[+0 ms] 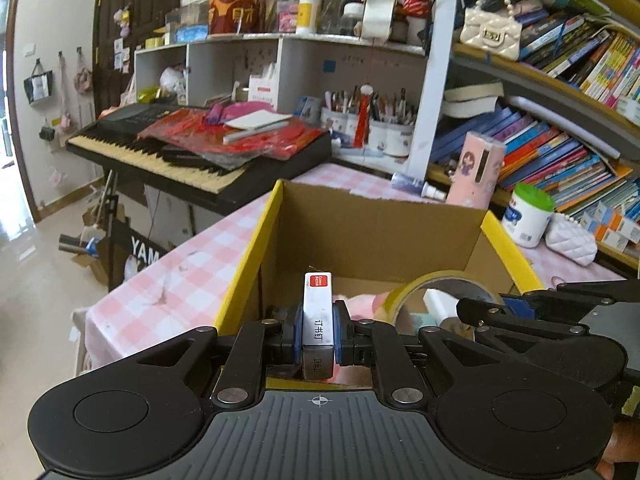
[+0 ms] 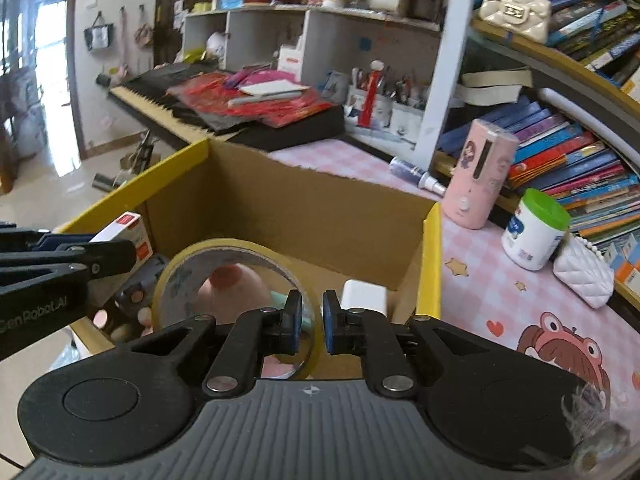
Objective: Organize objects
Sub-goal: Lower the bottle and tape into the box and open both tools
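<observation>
My left gripper (image 1: 317, 330) is shut on a white staple box (image 1: 317, 312) with a red label, held over the near edge of the open cardboard box (image 1: 372, 224). My right gripper (image 2: 311, 326) is shut on the rim of a yellow tape roll (image 2: 200, 252), held upright inside the same cardboard box (image 2: 304, 200). The tape roll also shows in the left wrist view (image 1: 404, 292). The staple box shows at the left in the right wrist view (image 2: 126, 226). A pink soft item (image 2: 236, 284) and a white block (image 2: 364, 296) lie inside the box.
A pink cylinder (image 2: 480, 176), a green-lidded white jar (image 2: 536, 228) and a white quilted purse (image 2: 584, 280) stand on the pink checked tablecloth (image 2: 480, 280) right of the box. Bookshelves (image 2: 580, 152) rise behind. A keyboard (image 1: 180, 148) with red items sits at the left.
</observation>
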`<state>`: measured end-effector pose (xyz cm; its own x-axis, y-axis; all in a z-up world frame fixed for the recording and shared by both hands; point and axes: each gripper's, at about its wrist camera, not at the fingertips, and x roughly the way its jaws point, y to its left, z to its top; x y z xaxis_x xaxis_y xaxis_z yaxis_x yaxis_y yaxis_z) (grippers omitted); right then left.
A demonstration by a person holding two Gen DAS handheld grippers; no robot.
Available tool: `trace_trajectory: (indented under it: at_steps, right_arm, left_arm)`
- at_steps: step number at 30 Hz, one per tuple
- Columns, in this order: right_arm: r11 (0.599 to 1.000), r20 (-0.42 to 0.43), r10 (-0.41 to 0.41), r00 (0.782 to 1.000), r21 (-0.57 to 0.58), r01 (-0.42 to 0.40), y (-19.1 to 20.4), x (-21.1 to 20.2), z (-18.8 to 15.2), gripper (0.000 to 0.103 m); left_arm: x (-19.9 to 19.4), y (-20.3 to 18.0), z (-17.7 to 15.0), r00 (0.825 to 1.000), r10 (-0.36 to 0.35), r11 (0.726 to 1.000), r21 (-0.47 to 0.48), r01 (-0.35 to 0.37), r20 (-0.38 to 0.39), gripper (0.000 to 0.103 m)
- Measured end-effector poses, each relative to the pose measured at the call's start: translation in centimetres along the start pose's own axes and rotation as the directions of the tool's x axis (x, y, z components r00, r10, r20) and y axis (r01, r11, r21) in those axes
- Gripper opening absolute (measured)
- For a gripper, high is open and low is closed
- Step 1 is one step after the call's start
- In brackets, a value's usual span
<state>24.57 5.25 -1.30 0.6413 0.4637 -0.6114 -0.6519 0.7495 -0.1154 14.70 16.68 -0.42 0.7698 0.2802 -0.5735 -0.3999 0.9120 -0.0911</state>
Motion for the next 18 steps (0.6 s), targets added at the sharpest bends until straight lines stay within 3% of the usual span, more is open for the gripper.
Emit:
trace_trajectory:
  at_steps: [12,16,18]
  right_arm:
    - [1.0,-0.05,0.012,0.999,0.027,-0.011,0.0,0.3,-0.6,0.016]
    - [0.999,-0.04,-0.001,0.999,0.039,0.003,0.1,-0.5,-0.7,0.021]
    - [0.999,-0.035,-0.008,0.999,0.048,0.01,0.0,-0.8,-0.7,0.025]
  left_arm:
    - [0.1,-0.2,-0.3,1.0,-0.002,1.0,-0.011,0.002,-0.015,0.014]
    - [-0.6,0.0,-0.3,1.0,-0.011,1.0,-0.019,0.011,0.006,0.018]
    - [-1.2,0.1,-0.3,1.0,-0.015,1.0,-0.019,0.015,0.027,0.026]
